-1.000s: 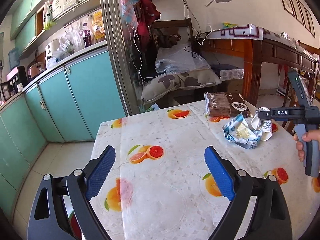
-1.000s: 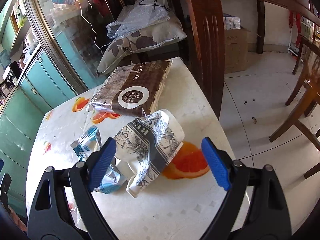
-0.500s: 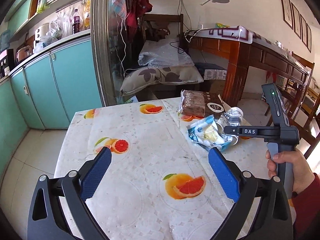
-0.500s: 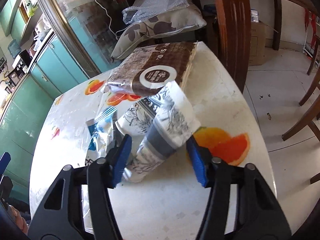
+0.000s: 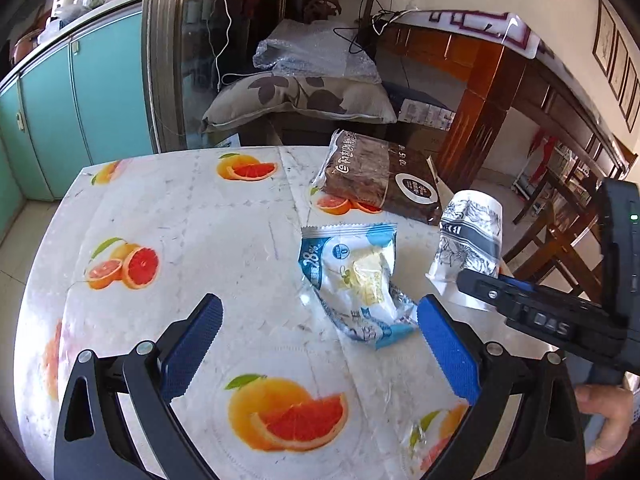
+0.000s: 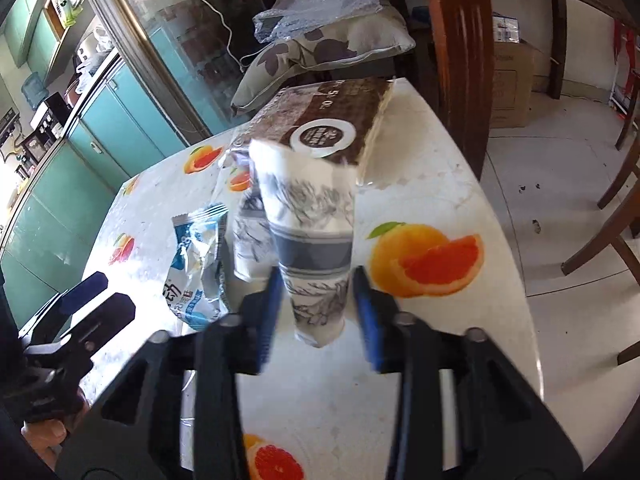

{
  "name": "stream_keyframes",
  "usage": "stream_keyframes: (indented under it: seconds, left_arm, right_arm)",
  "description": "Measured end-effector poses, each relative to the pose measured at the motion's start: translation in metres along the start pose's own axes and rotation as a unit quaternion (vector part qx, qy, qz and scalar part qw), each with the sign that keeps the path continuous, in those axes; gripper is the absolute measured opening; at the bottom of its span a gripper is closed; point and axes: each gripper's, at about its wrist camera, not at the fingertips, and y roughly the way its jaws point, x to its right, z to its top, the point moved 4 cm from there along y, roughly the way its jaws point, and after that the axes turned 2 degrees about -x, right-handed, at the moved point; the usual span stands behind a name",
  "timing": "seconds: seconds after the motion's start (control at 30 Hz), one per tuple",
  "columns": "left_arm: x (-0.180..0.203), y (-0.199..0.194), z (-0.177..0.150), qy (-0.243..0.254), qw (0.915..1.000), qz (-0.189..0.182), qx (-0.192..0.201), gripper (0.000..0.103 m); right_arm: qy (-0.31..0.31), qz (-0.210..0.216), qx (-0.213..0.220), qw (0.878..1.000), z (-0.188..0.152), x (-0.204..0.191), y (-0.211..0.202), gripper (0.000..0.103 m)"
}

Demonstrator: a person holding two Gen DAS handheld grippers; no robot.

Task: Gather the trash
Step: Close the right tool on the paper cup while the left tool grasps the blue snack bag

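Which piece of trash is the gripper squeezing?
The crushed paper cup, pinched in the right gripper. The blue-and-white wrapper lies loose on the table.

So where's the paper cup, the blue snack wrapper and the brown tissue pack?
paper cup (image 6: 310, 236), right wrist view, grey band.
blue snack wrapper (image 5: 356, 276), left wrist view, clear middle.
brown tissue pack (image 5: 372, 176), left wrist view, top face.

- Table (image 5: 192, 232): white cloth printed with orange slices.
- Brown pack (image 5: 380, 178) lies flat at the far edge, about 1 o'clock in the left wrist view.
- Blue-white wrapper (image 5: 356, 276), crumpled, lies near the middle, at 6 o'clock from the pack and apart from it.
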Motion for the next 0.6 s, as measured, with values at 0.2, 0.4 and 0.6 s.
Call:
stream_keyframes:
  seconds: [0.2,0.4,0.6]
  left_arm:
    - [0.017,0.047,0.010,-0.019,0.9990,0.000,-0.041,0.094]
    - [0.022,0.053,0.005,-0.020,0.9996,0.002,-0.022,0.047]
    - [0.025,0.022,0.003,0.020,0.9997,0.014,-0.004,0.009]
  right_arm:
    - [0.049,0.019,0.038,0.998,0.016,0.027,-0.024,0.078]
    - [0.053,0.031,0.038,0.997,0.029,0.025,-0.011,0.078]
    - [0.036,0.023,0.016,0.999,0.026,0.008,0.016,0.068]
